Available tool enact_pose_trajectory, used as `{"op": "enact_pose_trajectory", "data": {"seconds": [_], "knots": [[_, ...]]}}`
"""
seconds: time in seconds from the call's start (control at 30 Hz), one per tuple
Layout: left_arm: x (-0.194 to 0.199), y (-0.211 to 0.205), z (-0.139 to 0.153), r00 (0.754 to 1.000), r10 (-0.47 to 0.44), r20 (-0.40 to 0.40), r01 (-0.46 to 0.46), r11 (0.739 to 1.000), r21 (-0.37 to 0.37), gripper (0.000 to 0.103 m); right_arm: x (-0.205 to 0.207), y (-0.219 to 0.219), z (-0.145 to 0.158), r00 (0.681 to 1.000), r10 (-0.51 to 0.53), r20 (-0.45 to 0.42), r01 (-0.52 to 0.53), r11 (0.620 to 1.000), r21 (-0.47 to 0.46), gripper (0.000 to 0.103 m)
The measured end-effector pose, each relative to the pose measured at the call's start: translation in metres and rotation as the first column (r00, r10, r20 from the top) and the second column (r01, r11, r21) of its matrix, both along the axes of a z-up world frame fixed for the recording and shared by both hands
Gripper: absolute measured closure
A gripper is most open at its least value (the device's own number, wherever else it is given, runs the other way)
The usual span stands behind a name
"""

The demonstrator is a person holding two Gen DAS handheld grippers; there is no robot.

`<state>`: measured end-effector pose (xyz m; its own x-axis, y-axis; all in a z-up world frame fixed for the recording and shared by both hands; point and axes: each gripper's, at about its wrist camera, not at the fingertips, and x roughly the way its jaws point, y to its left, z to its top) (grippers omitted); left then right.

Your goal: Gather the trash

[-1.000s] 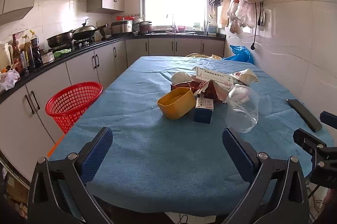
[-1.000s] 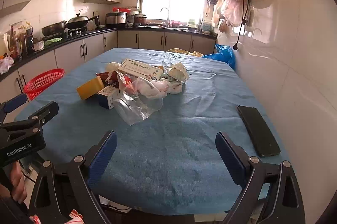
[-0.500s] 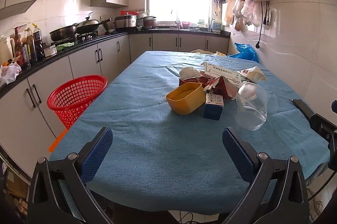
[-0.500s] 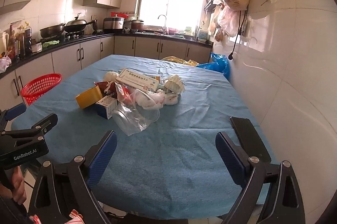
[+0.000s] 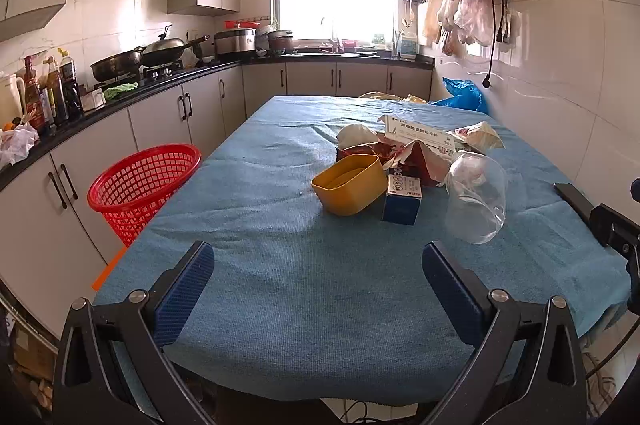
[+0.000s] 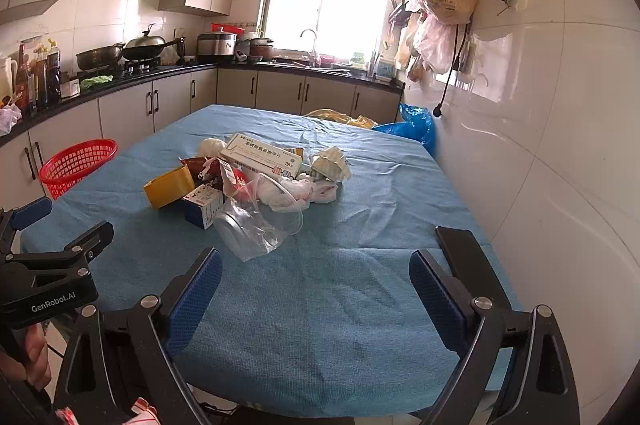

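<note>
Trash pile sits mid blue-clothed tabletop; your left hand-held gripper and right hand-held gripper both gape empty.

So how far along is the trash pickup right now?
Nothing looks done yet. The red basket beside the table shows no trash inside. Nothing is in hand: left gripper and right gripper are both open. Left to do: the whole pile, including the yellow tub, clear plastic cup and medicine box.
</note>
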<state>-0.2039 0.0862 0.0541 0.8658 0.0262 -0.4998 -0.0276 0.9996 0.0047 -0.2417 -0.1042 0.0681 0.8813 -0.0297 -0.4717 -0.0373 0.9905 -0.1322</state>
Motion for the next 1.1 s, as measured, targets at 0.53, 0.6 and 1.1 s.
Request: {"op": "enact_pose_trajectory", "data": {"seconds": [0.53, 0.6, 1.1], "knots": [[0.0, -0.001, -0.002, 1.0, -0.01, -0.009, 0.01, 1.0, 0.003, 0.0, 0.004, 0.001, -0.005, 1.0, 0.002, -0.023, -0.002, 1.0, 0.014, 0.006], [0.0, -0.001, -0.003, 1.0, -0.012, -0.012, 0.012, 1.0, 0.003, 0.0, 0.005, 0.0, -0.006, 1.0, 0.004, -0.03, -0.004, 1.0, 0.02, 0.006], [0.046, 0.016, 0.002, 0.985, -0.133, -0.108, 0.126, 0.989, -0.075, 0.014, 0.067, -0.052, -0.026, 0.951, 0.224, -0.212, -0.109, 0.888, 0.447, 0.024]]}}
